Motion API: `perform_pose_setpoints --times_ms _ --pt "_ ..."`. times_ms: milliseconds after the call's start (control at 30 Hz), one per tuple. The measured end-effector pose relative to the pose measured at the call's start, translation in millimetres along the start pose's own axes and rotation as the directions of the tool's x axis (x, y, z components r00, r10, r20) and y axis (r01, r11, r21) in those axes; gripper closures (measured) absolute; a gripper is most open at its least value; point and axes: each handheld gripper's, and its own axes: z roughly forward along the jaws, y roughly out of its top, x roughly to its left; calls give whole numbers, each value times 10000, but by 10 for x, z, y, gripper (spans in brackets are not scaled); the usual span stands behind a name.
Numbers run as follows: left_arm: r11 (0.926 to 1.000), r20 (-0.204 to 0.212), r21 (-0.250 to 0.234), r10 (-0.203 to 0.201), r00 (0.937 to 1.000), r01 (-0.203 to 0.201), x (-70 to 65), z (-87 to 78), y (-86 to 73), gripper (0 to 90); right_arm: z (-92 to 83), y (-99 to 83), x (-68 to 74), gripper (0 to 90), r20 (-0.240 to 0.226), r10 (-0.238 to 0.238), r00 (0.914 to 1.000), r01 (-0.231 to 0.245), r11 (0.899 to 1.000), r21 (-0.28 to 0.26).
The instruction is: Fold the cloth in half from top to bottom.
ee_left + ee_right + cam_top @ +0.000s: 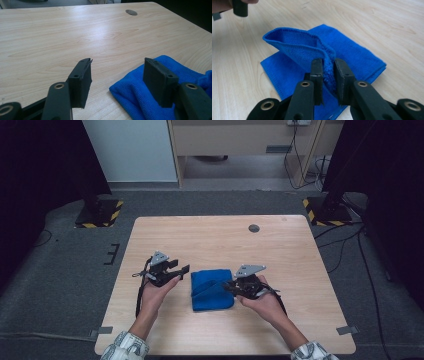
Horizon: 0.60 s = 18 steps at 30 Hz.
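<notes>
A folded blue cloth (pixel 212 290) lies on the wooden table (pixel 220 235) near its front, between my two hands. My right gripper (pixel 226 286) reaches in from the cloth's right side. In the right gripper view its jaws (pixel 329 62) stand close together with a raised fold of the blue cloth (pixel 294 47) pinched between the pads. My left gripper (pixel 184 270) hovers just left of the cloth. Its jaws (pixel 117 62) are wide apart with nothing between them, and the right one is above the near corner of the blue cloth (pixel 135 92).
A round grey grommet hole (pixel 254 228) sits near the table's far edge. Black stands with yellow-striped bases (pixel 100 212) rise from the floor beyond the table's far corners. A jaw tip of the left gripper (pixel 240 7) is at the top left of the right gripper view.
</notes>
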Motion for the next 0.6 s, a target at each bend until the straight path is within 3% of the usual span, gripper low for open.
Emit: perform_pose_setpoints --times_ms 600 --pt "9995 -69 283 142 9999 -140 -23 41 -61 397 -40 -198 75 676 -233 279 9993 -277 9996 85"
